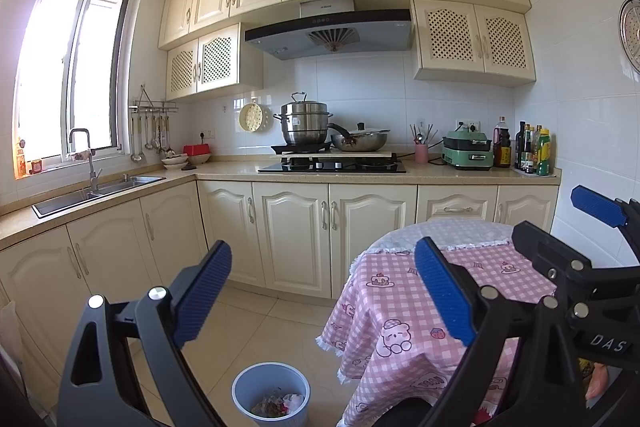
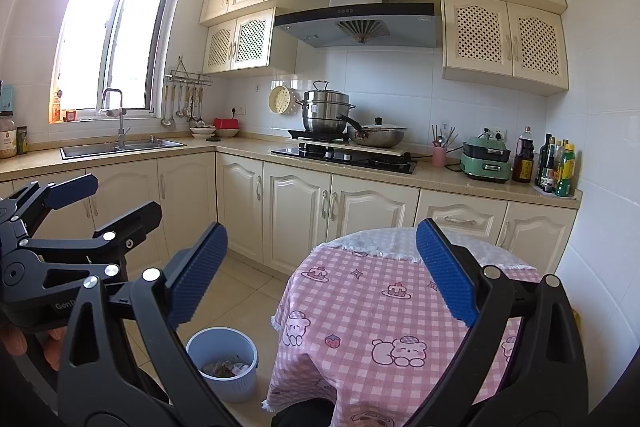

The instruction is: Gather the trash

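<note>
While both grippers hang over the near edge of the round table [image 2: 400, 307], nothing is between the fingers of either one. Left gripper [image 1: 322, 295]: jaws spread wide, blue pads facing each other across open air. Right gripper [image 2: 320, 275]: same story, spread and carrying nothing.

Now, where's the trash? I can't spot a loose scrap anywhere on the pink checked tablecloth [image 2: 360, 311]; what shows of it looks bare. The only rubbish in sight is already down in the pale blue bin [image 1: 271, 393], crumpled bits lying at the bottom. That bin stands on the floor tiles, just beside the table's left flank, low and forward of the jaws.

And this is the relation that matters: from the left wrist view the bin sits almost straight below the gap between the fingers, a shade left of centre. From the right wrist view the bin [image 2: 222, 363] lies down and to the left, under the left-hand finger. So the left gripper looks the nearer one. The bin is round, mouth upward, so no long axis to line up with; a rim grab would work from any side, I'd say.
</note>
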The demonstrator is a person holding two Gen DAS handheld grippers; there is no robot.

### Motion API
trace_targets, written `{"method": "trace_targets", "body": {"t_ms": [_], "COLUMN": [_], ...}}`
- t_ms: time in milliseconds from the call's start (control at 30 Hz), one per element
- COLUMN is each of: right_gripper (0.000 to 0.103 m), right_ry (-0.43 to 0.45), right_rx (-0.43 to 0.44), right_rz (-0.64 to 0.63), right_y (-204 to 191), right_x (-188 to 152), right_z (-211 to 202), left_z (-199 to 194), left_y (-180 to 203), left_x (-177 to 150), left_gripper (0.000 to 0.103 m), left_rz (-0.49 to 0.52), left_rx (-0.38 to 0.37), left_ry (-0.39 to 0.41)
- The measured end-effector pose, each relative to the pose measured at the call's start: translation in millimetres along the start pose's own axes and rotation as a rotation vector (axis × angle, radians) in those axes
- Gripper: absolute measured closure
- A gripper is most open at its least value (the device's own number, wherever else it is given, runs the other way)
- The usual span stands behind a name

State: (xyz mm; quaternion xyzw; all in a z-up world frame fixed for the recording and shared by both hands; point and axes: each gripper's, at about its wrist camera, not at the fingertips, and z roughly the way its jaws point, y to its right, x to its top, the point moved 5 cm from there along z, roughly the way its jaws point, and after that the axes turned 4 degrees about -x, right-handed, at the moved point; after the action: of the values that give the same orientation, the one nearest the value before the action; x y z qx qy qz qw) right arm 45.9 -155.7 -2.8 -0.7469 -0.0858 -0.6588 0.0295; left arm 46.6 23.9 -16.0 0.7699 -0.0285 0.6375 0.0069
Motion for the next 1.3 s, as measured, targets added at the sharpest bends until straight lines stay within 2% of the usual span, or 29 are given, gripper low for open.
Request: {"method": "trace_targets", "body": {"t_ms": [1300], "right_gripper": [0.009], "right_ry": [-0.009], "right_rx": [0.002], "right_rz": [0.000], "right_y": [-2.3], "right_x": [-6.7], "right_z": [1.2], "left_z": [4.6], "left_y": [-4.7], "left_x": [-7.6], "left_gripper": [0.012], "left_rz": [-0.002], "left_rx": [-0.001], "left_ry": [-0.010]}}
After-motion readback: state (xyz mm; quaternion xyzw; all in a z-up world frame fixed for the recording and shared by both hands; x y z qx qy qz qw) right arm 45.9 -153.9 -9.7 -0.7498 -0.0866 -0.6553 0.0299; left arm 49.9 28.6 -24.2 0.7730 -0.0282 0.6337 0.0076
